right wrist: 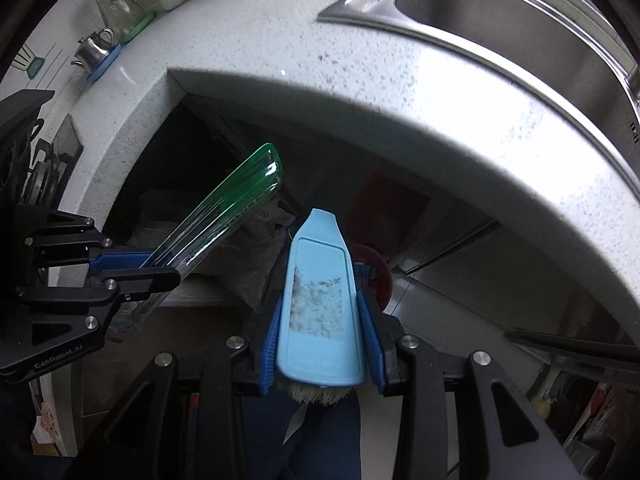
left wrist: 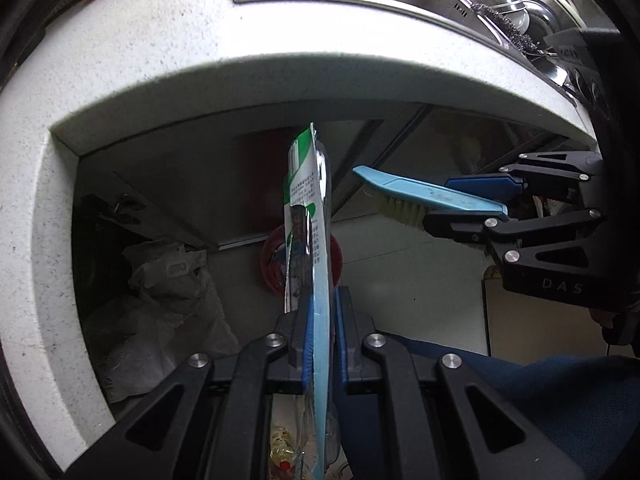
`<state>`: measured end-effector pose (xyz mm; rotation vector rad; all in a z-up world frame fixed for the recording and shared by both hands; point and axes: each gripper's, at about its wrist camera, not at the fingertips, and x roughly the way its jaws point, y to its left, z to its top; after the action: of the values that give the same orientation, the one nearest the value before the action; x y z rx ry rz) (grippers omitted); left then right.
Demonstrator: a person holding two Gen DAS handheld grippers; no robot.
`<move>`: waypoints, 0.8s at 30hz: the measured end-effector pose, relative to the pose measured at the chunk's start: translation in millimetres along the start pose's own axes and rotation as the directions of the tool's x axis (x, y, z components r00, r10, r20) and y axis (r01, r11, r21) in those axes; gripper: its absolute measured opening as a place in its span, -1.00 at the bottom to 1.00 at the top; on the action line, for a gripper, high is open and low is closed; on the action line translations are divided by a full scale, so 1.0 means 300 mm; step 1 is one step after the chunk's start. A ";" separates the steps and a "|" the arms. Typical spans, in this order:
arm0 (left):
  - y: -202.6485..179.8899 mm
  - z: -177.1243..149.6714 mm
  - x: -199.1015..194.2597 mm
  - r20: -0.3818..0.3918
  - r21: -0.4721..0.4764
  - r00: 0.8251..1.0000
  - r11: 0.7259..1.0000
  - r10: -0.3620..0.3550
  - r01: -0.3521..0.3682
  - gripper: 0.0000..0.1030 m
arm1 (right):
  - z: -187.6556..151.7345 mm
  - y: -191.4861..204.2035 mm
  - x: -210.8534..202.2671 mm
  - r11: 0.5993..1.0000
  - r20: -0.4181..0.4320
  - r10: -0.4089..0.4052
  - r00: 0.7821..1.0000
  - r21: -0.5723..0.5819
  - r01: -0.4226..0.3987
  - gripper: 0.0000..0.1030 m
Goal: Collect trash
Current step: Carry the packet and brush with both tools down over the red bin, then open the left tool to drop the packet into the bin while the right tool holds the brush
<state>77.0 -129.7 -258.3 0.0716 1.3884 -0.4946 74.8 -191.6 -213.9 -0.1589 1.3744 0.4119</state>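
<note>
My left gripper [left wrist: 322,304] is shut on a flat green, white and clear plastic package [left wrist: 308,200], held edge-on and sticking forward. My right gripper [right wrist: 320,304] is shut on a light blue scrub brush [right wrist: 320,300], whose pale bristles face away from the camera. Both grippers point steeply down, side by side, in front of the white speckled counter's edge [left wrist: 280,76]. In the left wrist view the right gripper [left wrist: 444,202] and the brush [left wrist: 424,196] show at the right. The right wrist view has the left gripper [right wrist: 160,268] and the package [right wrist: 224,216] at the left. A red round container [left wrist: 338,258] sits on the floor below, partly hidden.
A steel sink [right wrist: 500,12] is set into the counter [right wrist: 360,60]. A glass jug [right wrist: 116,8] and a kettle [right wrist: 96,50] stand at the counter's far left. A crumpled grey bag [left wrist: 168,280] lies in the dark recess under the counter. Dark blue clothing [left wrist: 520,400] fills the bottom right.
</note>
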 end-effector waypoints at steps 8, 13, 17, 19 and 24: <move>0.080 0.005 0.334 -0.077 -0.057 0.996 0.998 -0.034 0.030 -0.83 | -0.020 -0.063 0.283 0.999 -0.079 -0.020 0.997 0.033 0.022 -0.33; 0.102 0.011 0.551 -0.113 -0.045 0.992 0.998 -0.051 0.047 -0.83 | -0.049 -0.119 0.468 0.998 -0.115 -0.013 0.993 0.056 0.020 -0.33; 0.130 -0.002 0.726 -0.152 -0.050 0.986 0.997 -0.064 0.057 -0.83 | -0.058 -0.157 0.612 0.996 -0.142 -0.008 0.990 0.082 0.020 -0.33; 0.143 -0.012 0.789 -0.159 -0.057 0.985 0.996 -0.072 0.064 -0.83 | -0.076 -0.190 0.662 0.995 -0.143 -0.006 0.990 0.096 0.020 -0.33; 0.153 -0.024 0.938 -0.180 -0.052 0.982 0.997 -0.060 0.051 -0.83 | -0.110 -0.248 0.747 0.993 -0.151 0.001 0.989 0.121 0.018 -0.33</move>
<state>114.8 -168.4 -538.4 0.0404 1.5839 -0.5112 103.1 -228.6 -447.7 -0.0969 1.5429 0.3128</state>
